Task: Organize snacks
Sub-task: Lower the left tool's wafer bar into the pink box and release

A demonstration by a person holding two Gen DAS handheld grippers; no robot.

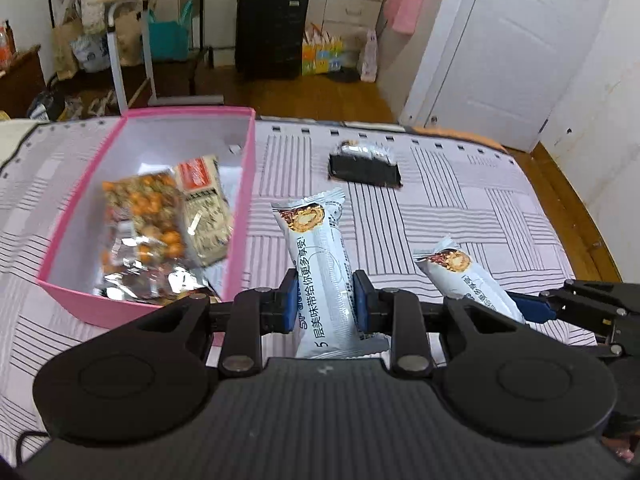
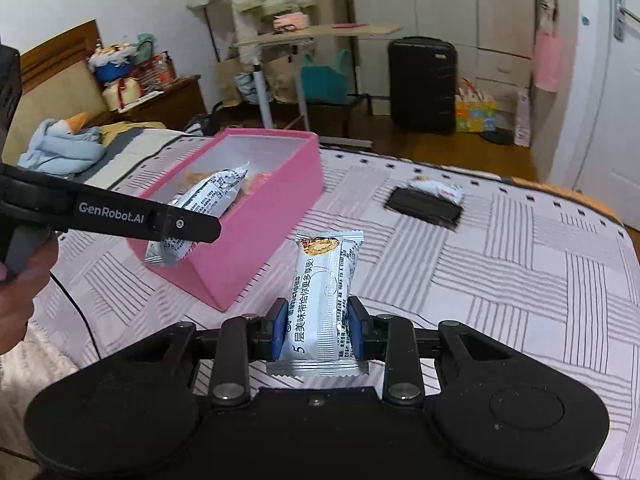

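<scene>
Left wrist view: left tool (image 1: 325,304) clenched on a pale blue wafer bar (image 1: 320,268), blue pads pinching the wrapper near its lower end, the rest sticking out toward 12 o'clock. Held lengthwise, probably so the bar can drop flat into the pink box (image 1: 240,200), which sits at 10 o'clock from the pads on the striped bedspread (image 1: 480,208). Inside the box already: an orange nut packet (image 1: 140,216) and a beige seed packet (image 1: 204,204), lying overlapped. At 3 o'clock, the right tool (image 1: 532,308) coming in from the edge, gripping a second bar (image 1: 468,280) of the same kind. Alone on the bed at 1 o'clock, well apart from both tools: a dark tray snack (image 1: 366,162), not yet collected.

Right wrist view: right tool (image 2: 318,330) clamped on its wafer bar (image 2: 326,280), wrapper upright between the pads, serrated end hanging below. Pink box (image 2: 256,240) at 11 o'clock, near. Left tool (image 2: 176,222) reaching across from 9 o'clock with its bar (image 2: 204,204) in front of the box, seemingly over the opening, a hand (image 2: 24,280) gripping its handle. Dark tray snack (image 2: 426,204) at 1 o'clock, farther off. Likely both bars bound for the box, the left one first.
</scene>
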